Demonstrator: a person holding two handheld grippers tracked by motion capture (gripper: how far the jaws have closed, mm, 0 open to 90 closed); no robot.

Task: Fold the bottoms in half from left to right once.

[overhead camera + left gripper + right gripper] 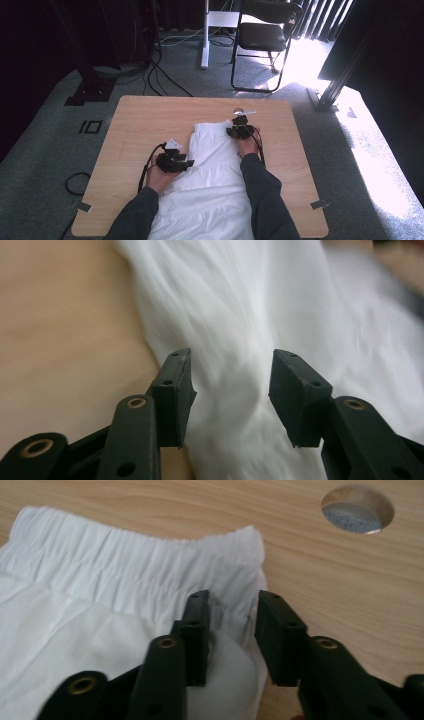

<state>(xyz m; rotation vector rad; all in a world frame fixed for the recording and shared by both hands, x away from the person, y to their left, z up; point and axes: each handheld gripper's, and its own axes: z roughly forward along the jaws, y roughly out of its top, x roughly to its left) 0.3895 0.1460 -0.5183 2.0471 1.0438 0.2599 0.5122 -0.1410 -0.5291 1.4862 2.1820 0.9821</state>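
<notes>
A white garment (210, 175) with a gathered elastic waistband (140, 555) lies flat on the wooden table (145, 120), reaching back to the table's front edge. My left gripper (190, 163) is at the garment's left side. Its jaws stand open just above the white cloth (240, 300), which is blurred in the left gripper view. My right gripper (240, 120) is at the waistband's right corner. It (232, 630) is open, with the jaws on either side of a small fold at the cloth's right edge (235, 610), just below the waistband.
A round cable hole (357, 510) is cut into the tabletop just past the waistband corner. Bare wood (295, 150) lies on both sides of the garment. Beyond the table stand a black chair (265, 35) and a white post (205, 30); cables (75, 182) lie on the floor.
</notes>
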